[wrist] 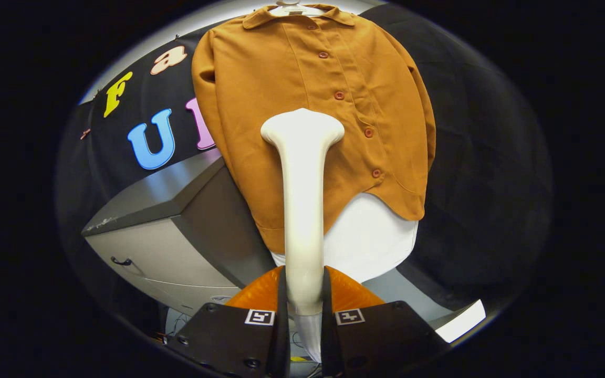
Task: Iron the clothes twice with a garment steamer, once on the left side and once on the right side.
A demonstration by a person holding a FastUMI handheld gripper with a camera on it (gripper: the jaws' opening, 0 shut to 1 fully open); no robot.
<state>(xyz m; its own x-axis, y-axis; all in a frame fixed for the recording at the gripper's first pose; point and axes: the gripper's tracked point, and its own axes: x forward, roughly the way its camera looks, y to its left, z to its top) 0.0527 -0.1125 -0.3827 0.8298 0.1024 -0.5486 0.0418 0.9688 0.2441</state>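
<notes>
Steamer held up against a hanging shirt.

The gripper (302,310) has both fingers pressed on the handle of one cream garment steamer (302,199), whose broad head rests against the lower front of the single orange-brown shirt (292,84). Four buttons show on the shirt, which hangs from a white hanger (294,8) over a white underlayer (371,236). Beside it stands one grey cabinet (176,231) with a dark drawer handle.

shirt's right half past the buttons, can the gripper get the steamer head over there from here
Probably yes. The gripper is shut on the garment steamer, whose head sits against the orange shirt just beside the button row. Nothing hangs between the head and that side.
</notes>
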